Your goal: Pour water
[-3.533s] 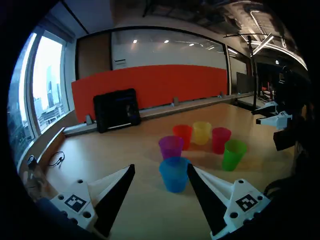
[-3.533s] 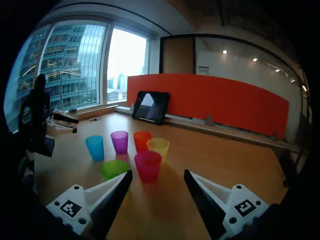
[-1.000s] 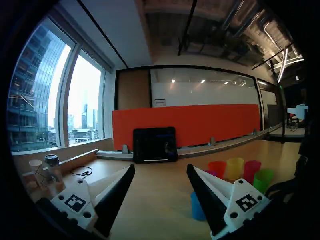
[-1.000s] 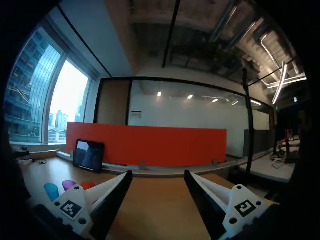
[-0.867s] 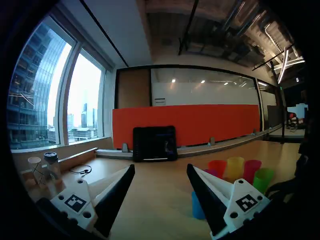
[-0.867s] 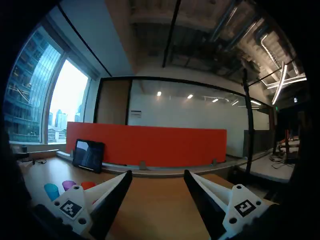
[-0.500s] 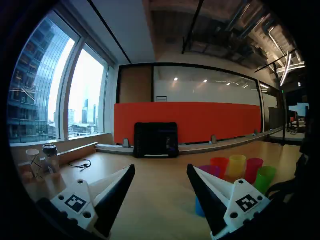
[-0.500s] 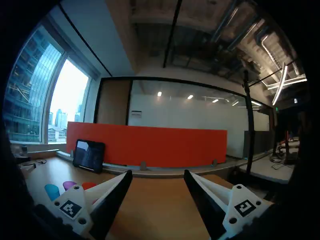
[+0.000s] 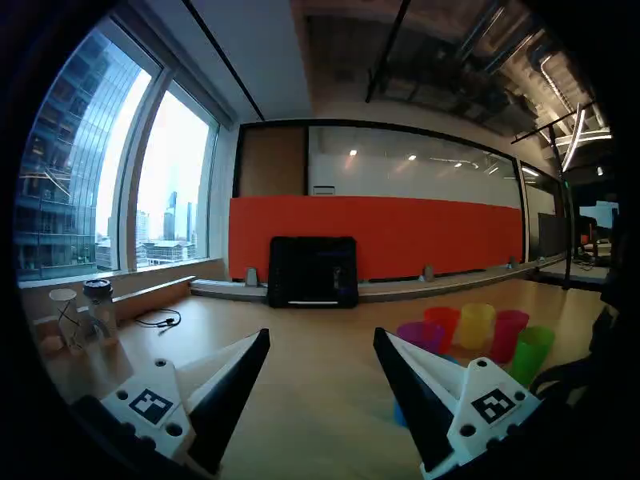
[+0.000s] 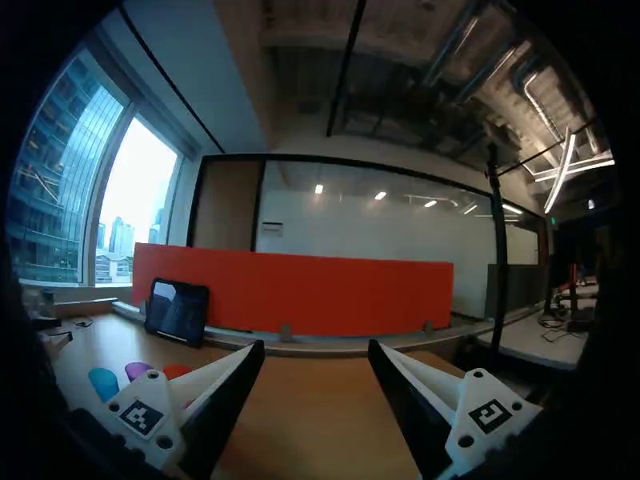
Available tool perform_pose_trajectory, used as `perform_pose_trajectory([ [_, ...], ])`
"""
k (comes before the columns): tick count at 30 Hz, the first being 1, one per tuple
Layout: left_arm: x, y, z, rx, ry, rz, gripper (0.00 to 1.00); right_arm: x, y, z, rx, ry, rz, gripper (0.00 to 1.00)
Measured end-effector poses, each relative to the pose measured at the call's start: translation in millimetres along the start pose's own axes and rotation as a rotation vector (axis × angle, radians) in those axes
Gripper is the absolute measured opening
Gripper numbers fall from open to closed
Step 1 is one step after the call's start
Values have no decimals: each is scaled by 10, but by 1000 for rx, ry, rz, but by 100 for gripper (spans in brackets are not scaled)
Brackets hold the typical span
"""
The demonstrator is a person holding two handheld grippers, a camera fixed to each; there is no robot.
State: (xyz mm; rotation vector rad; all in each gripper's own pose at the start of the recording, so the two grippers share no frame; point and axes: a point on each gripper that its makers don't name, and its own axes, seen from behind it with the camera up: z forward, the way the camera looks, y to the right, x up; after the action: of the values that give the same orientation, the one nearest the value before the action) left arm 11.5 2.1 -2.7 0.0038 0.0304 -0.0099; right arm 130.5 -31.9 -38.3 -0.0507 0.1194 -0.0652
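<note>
The coloured cups (image 9: 476,324) stood upright on the counter (image 9: 320,416) at about four o'clock from the left hand-held gripper (image 9: 320,334), seemingly nearer it than the right hand-held gripper (image 10: 314,346), where they lay at eight o'clock; both sets of jaws were apart and empty.

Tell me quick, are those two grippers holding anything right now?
Left gripper: open, holding nothing.
Right gripper: open, holding nothing.

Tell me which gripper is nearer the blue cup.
Left. The blue cup sits just beyond the left gripper, partly hidden behind one finger. Seen from the right gripper, the cup stands farther off, low to one side past its finger.
</note>
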Motion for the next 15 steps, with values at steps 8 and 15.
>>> perform_pose_trajectory([
  [8,-65,-1,12,-2,-19,6,96,21,-44,20,3,2,-7,100],
  [15,-85,-12,29,1,-29,7,96,35,-85,15,9,4,-12,100],
])
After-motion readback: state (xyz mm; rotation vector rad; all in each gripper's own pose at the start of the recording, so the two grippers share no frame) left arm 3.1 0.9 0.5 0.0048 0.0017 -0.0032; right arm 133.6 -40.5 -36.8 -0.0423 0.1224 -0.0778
